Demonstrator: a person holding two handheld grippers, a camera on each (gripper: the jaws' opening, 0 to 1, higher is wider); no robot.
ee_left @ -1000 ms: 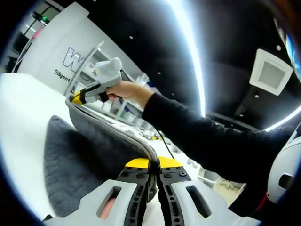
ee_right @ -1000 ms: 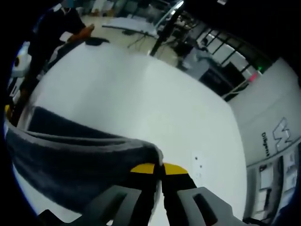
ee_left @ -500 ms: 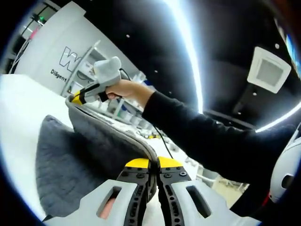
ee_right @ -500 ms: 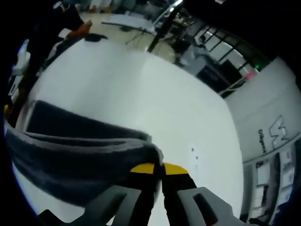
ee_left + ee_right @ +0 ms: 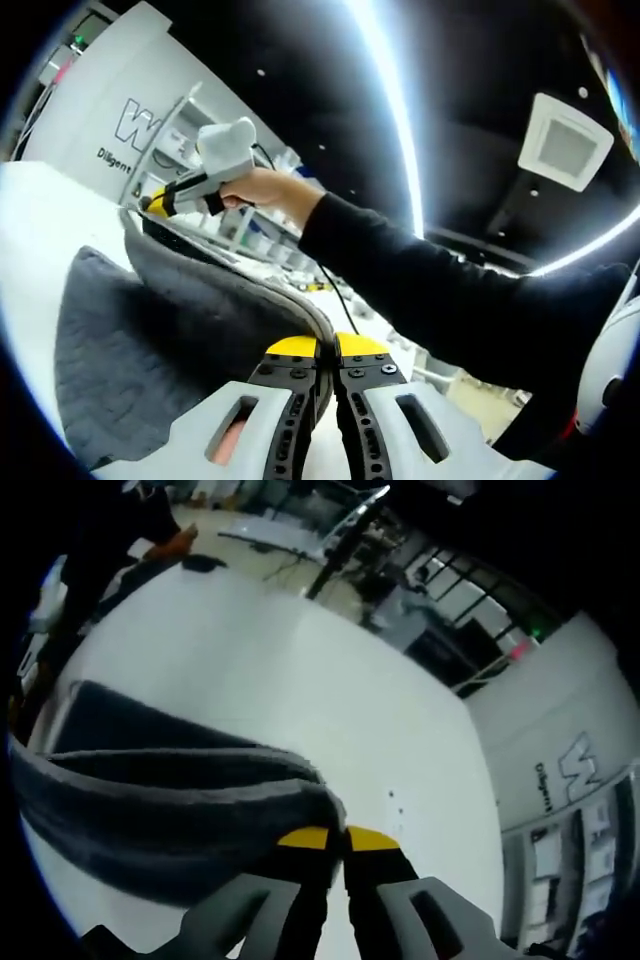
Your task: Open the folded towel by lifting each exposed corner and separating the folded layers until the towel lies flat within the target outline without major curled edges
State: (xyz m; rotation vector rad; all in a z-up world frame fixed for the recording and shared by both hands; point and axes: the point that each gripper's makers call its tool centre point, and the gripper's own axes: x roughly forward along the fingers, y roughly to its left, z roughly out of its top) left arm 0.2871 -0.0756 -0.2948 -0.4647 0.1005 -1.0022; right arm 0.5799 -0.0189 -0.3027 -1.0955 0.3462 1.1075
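Grey towel (image 5: 180,330) hangs stretched above the white table (image 5: 300,710), its lower part draping onto the tabletop. Left gripper (image 5: 327,347) and right gripper (image 5: 335,837) each have jaws closed, pinching its upper edge.

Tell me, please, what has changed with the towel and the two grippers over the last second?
Little. Both views have shifted slightly, so the hands and cameras have moved a bit; whether the dark grey towel itself has moved cannot be told. The left gripper and right gripper stay shut on its pale edge, stretched between them above the white table. Nothing was let go.
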